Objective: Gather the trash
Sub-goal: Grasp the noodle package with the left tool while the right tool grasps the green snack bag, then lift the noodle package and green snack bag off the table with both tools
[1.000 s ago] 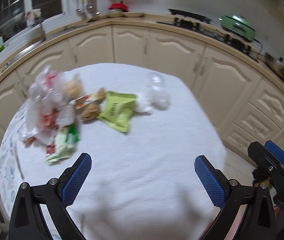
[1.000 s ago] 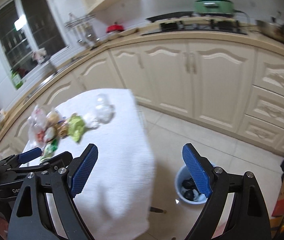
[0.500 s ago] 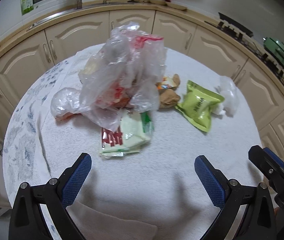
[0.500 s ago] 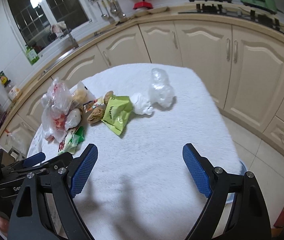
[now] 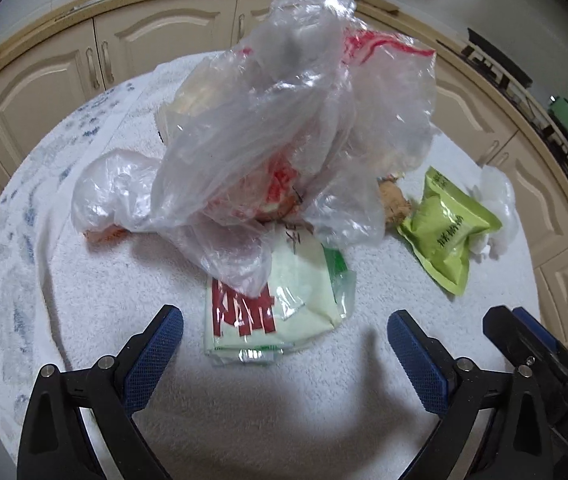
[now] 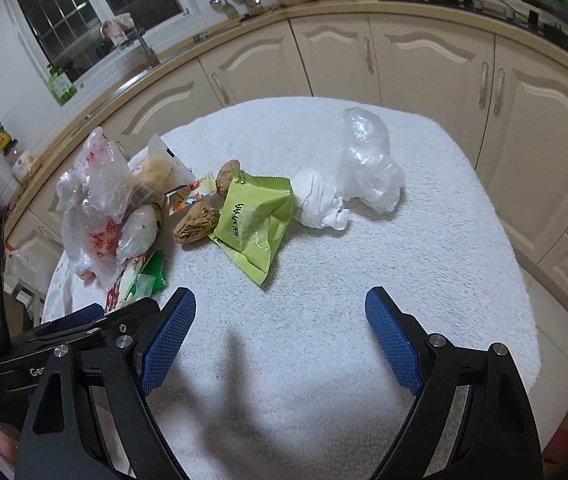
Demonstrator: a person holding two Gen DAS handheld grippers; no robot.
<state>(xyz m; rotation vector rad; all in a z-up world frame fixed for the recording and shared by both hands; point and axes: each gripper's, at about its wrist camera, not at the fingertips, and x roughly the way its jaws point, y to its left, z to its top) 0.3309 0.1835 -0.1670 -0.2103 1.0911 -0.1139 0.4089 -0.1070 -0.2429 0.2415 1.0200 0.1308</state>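
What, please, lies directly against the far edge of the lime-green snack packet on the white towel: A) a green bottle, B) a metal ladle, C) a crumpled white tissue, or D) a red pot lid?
C: in the right wrist view the crumpled white tissue sits touching the lime-green snack packet, with a clear plastic bag just beyond it.
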